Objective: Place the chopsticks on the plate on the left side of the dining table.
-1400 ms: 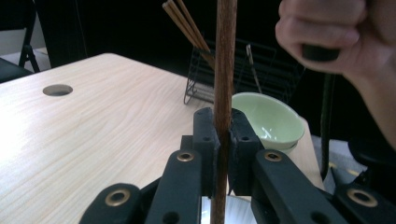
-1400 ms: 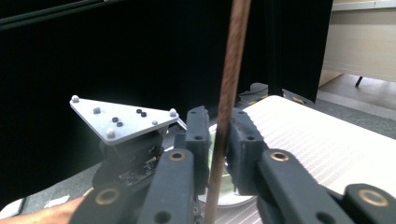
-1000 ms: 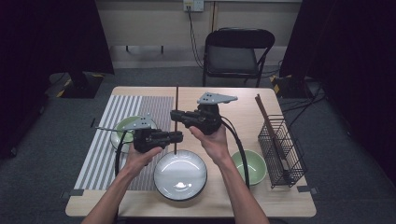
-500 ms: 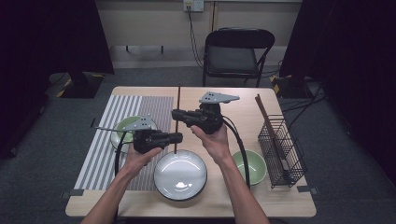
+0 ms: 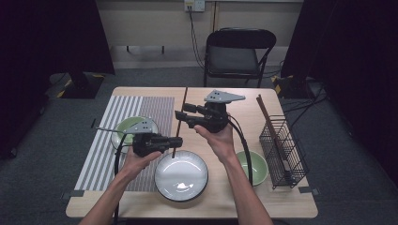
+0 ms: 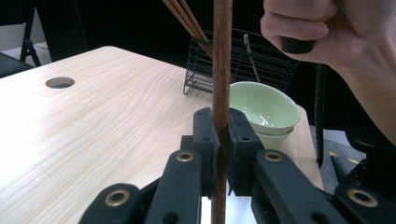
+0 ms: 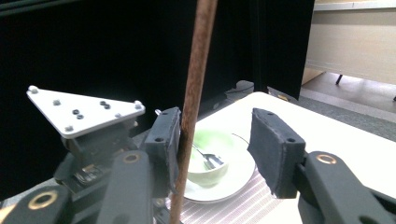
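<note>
A long brown chopstick (image 5: 179, 123) stands nearly upright above the table, over the far rim of a white plate (image 5: 181, 174). My left gripper (image 5: 174, 140) points right and is shut on the stick's lower part; in the left gripper view both pads clamp the chopstick (image 6: 222, 70). My right gripper (image 5: 180, 117) points left, higher on the same stick. Its jaws have just been opening and now stand apart. In the right gripper view the chopstick (image 7: 196, 70) rests against one pad (image 7: 166, 135), while the other pad (image 7: 273, 149) is well off it.
A black wire rack (image 5: 283, 150) holding more chopsticks (image 5: 266, 115) stands at the table's right edge, with a green bowl (image 5: 252, 165) beside it. A green bowl with a spoon (image 5: 129, 127) sits on a striped mat (image 5: 101, 150) at the left. A chair (image 5: 234, 51) is behind the table.
The right gripper's jaws have opened off the chopstick. The left gripper keeps its hold, and neither hand has shifted.
</note>
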{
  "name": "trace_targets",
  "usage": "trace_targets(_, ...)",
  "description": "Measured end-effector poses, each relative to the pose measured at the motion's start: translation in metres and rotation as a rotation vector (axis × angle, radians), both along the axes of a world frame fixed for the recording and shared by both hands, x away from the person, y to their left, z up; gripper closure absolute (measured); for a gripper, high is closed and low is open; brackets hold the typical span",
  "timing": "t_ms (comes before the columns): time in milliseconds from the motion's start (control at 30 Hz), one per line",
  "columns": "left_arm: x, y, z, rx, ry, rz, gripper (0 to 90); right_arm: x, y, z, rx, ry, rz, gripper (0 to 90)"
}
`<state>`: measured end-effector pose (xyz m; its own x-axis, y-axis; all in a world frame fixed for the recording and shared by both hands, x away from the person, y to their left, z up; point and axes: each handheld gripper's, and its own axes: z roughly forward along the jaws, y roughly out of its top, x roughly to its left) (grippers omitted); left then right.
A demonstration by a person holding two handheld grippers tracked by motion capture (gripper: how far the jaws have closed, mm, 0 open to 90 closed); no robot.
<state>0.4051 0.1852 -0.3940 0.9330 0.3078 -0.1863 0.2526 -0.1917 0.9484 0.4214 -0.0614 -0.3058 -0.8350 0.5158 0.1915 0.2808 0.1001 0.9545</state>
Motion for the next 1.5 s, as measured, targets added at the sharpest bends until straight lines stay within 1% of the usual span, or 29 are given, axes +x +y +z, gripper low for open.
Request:
trace_targets(33,-0.001,0.001,0.0,-0.007,0.005,0.006,84.3,0.0,0.0,0.0,-0.001,0.001,-0.003,51.4)
trace_targets(67,-0.001,0.003,0.0,0.003,-0.001,0.014,84.3,0.0,0.0,0.0,-0.004,-0.001,-0.007,49.9)
trace_targets(100,-0.001,0.004,0.0,0.001,0.001,0.019,84.3,0.001,0.0,0.0,-0.009,-0.004,-0.015,48.1)
trace_targets(133,-0.001,0.005,0.0,-0.018,0.006,0.013,84.3,0.001,0.0,0.0,-0.007,-0.003,-0.022,46.2)
trace_targets(200,-0.002,0.006,0.0,-0.011,0.003,0.021,84.2,0.003,0.0,-0.001,-0.006,-0.002,-0.029,44.0)
trace_targets(267,-0.002,0.008,-0.001,-0.018,0.01,0.022,84.2,0.004,0.0,-0.002,-0.011,-0.002,-0.042,41.7)
trace_targets(367,-0.003,0.012,0.0,-0.015,0.005,0.033,84.2,0.006,-0.001,-0.002,-0.017,0.001,-0.058,39.2)
trace_targets(500,-0.004,0.016,0.001,-0.02,0.008,0.047,84.2,0.007,-0.002,-0.003,-0.02,0.008,-0.066,37.8)
trace_targets(567,-0.005,0.019,0.001,-0.032,0.01,0.052,84.2,0.008,-0.002,-0.004,-0.02,0.009,-0.072,37.7)
trace_targets(667,-0.006,0.022,0.002,-0.024,0.009,0.058,84.2,0.009,-0.003,-0.006,-0.023,0.01,-0.079,37.0)
trace_targets(733,-0.006,0.025,0.002,-0.031,0.011,0.064,84.2,0.009,-0.003,-0.007,-0.029,0.01,-0.089,36.5)
trace_targets(767,-0.006,0.026,0.002,-0.025,0.01,0.066,84.2,0.01,-0.004,-0.008,-0.025,0.015,-0.09,36.4)
trace_targets(867,-0.008,0.03,0.002,-0.03,0.012,0.072,84.2,0.012,-0.005,-0.01,-0.026,0.018,-0.094,35.2)
trace_targets(900,-0.008,0.031,0.003,-0.028,0.006,0.078,84.2,0.013,-0.006,-0.01,-0.025,0.017,-0.092,35.0)
trace_targets(1000,-0.009,0.035,0.003,-0.026,0.007,0.087,84.2,0.014,-0.005,-0.011,-0.038,0.019,-0.102,34.8)
trace_targets(1100,-0.011,0.039,0.002,-0.023,0.004,0.096,84.2,0.015,-0.007,-0.013,-0.04,0.02,-0.111,34.7)
trace_targets(1133,-0.01,0.04,0.001,-0.034,0.009,0.093,84.2,0.015,-0.007,-0.014,-0.039,0.022,-0.117,34.7)
trace_targets(1167,-0.01,0.042,0.0,-0.035,0.011,0.096,84.2,0.016,-0.008,-0.014,-0.04,0.02,-0.123,34.9)
trace_targets(1300,-0.011,0.047,0.0,-0.032,0.007,0.108,84.3,0.018,-0.013,-0.015,-0.042,0.026,-0.14,35.1)
trace_targets(1367,-0.011,0.05,0.001,-0.041,0.006,0.111,84.3,0.018,-0.014,-0.016,-0.046,0.025,-0.149,34.9)
trace_targets(1400,-0.012,0.051,0.001,-0.032,0.003,0.117,84.3,0.018,-0.015,-0.016,-0.048,0.025,-0.155,35.0)
trace_targets(1500,-0.012,0.054,0.002,-0.038,0.002,0.118,84.3,0.018,-0.018,-0.017,-0.043,0.024,-0.16,35.0)
